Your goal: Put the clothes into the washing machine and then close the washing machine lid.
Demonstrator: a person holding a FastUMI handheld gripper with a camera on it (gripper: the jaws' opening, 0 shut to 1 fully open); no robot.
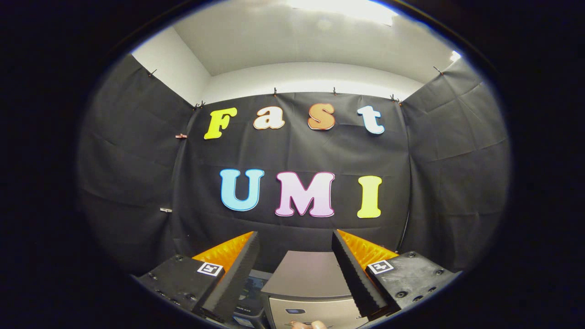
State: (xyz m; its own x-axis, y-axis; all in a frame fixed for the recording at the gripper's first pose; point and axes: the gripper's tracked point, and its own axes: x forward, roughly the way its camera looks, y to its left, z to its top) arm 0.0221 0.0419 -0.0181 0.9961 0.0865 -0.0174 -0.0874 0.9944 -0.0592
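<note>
Your gripper [296,256] is held level, its fingers [228,278] spread wide apart with nothing clamped between them; the washing machine [307,285] sits low between and just beyond them, its flat grey lid [305,273] lying down shut over the pale front panel; a dark box [250,297] stands just beside the machine by your left finger; the booth's black cloth wall [292,151] rises behind it all.

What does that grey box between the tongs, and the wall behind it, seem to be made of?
The washing machine looks like smooth grey plastic or painted metal, with a matte top and a faint sheen on its front. The wall is black cloth, creased and clipped along its top edge. The open tongs hold nothing.
</note>
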